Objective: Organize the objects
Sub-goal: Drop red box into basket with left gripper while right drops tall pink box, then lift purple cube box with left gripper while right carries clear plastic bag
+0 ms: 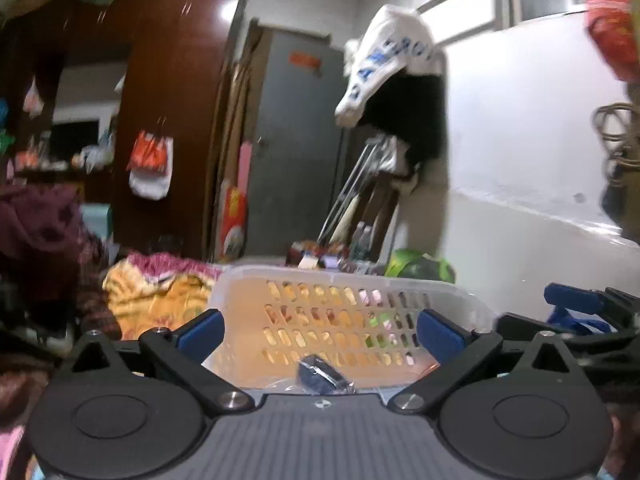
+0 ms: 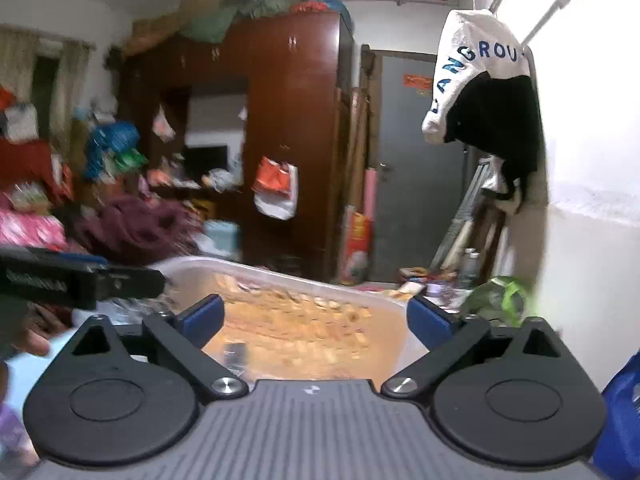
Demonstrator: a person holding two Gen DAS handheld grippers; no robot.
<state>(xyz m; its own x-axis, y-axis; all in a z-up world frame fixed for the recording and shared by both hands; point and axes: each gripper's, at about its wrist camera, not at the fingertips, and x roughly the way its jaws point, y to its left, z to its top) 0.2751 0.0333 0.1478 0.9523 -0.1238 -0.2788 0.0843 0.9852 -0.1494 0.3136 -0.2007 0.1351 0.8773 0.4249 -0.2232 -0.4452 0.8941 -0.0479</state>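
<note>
A translucent white plastic basket (image 1: pixel 440 292) with slotted walls sits just ahead of both grippers; it also shows in the right wrist view (image 2: pixel 208 266). A small dark wrapped object (image 1: pixel 320 374) lies on its floor near the front; it shows in the right wrist view (image 2: pixel 236 354) too. My left gripper (image 1: pixel 320 334) is open and empty, its blue pads (image 1: pixel 200 332) spread over the basket's near side. My right gripper (image 2: pixel 316 318) is open and empty above the basket. The left gripper (image 2: pixel 80 280) shows at the left of the right wrist view.
A yellow and pink patterned cloth (image 1: pixel 156 296) lies left of the basket, with a maroon garment (image 1: pixel 44 236) further left. A brown wardrobe (image 2: pixel 288 128) and a grey door (image 2: pixel 412 176) stand behind. A green bag (image 2: pixel 500 300) and bottles (image 2: pixel 468 266) lie at the back right by the white wall.
</note>
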